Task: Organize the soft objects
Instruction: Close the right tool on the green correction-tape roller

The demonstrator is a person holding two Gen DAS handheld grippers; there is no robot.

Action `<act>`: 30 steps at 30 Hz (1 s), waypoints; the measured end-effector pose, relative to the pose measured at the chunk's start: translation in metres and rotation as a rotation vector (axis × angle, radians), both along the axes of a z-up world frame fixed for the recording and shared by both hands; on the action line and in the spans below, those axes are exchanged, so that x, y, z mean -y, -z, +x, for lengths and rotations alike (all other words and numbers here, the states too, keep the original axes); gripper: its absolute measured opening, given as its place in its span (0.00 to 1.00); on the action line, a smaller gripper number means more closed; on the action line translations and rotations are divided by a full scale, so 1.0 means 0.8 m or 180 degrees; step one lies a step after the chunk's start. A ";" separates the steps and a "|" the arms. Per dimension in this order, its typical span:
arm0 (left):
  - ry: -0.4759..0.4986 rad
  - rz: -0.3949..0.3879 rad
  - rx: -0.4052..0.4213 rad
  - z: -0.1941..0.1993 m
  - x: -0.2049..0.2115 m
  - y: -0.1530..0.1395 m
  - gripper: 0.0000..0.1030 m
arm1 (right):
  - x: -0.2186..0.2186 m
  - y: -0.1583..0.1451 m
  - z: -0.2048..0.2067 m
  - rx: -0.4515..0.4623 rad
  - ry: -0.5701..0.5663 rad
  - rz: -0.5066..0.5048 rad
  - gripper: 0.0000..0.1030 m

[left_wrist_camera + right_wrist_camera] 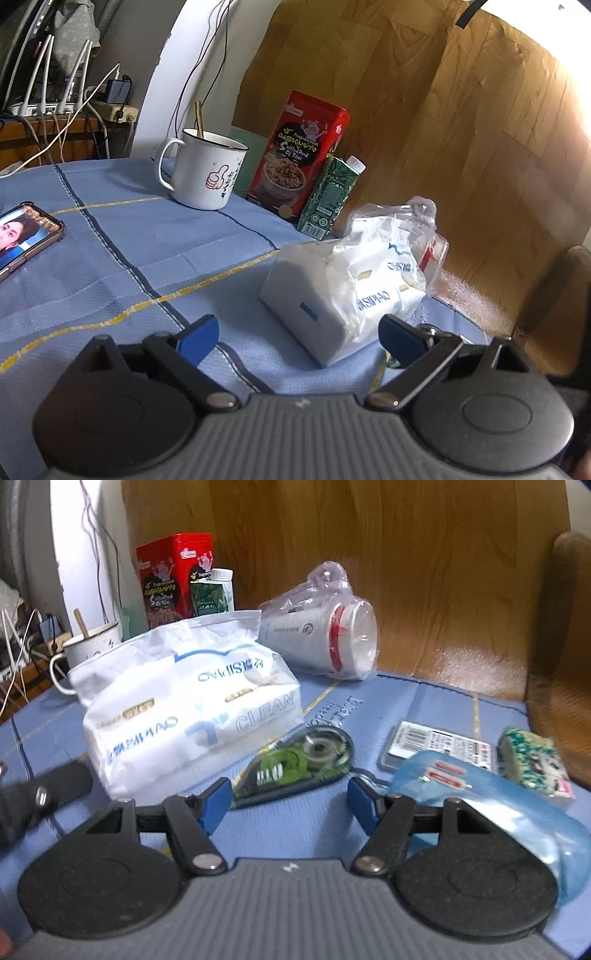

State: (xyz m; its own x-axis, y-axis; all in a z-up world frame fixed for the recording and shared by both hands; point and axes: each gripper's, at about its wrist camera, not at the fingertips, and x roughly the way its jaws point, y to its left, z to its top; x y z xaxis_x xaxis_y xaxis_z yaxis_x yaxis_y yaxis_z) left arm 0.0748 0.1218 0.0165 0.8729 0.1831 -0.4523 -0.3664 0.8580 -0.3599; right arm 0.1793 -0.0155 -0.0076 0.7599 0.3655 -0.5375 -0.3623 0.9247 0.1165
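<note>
A woven blue cloth (122,236) with a matt, ribbed texture covers the table. The tissue pack (188,705) at centre left is wrapped in thin, glossy, crinkled plastic film. The white mug (207,173) looks like smooth enamelled metal. At upper right, the wood panel (461,122) shines, varnished.
</note>
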 end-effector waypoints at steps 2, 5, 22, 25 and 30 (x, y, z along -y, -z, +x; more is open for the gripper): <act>0.0012 0.0004 -0.0001 0.000 0.001 0.000 0.94 | -0.006 0.000 0.005 -0.0042 -0.0008 -0.0027 0.72; 0.0022 -0.0016 -0.0006 -0.001 0.000 0.001 0.95 | -0.010 -0.002 0.005 -0.0042 -0.0054 0.0006 0.73; 0.0223 0.0172 -0.0064 0.005 0.016 -0.001 0.96 | 0.023 0.005 -0.049 0.0103 -0.0156 -0.0194 0.36; 0.0461 0.0310 -0.0106 0.010 0.029 -0.002 0.96 | 0.042 0.008 -0.084 0.0128 -0.0216 -0.0200 0.36; 0.0940 0.0595 -0.0123 0.013 0.061 -0.003 0.96 | 0.078 0.013 -0.142 0.0185 -0.0197 -0.0203 0.35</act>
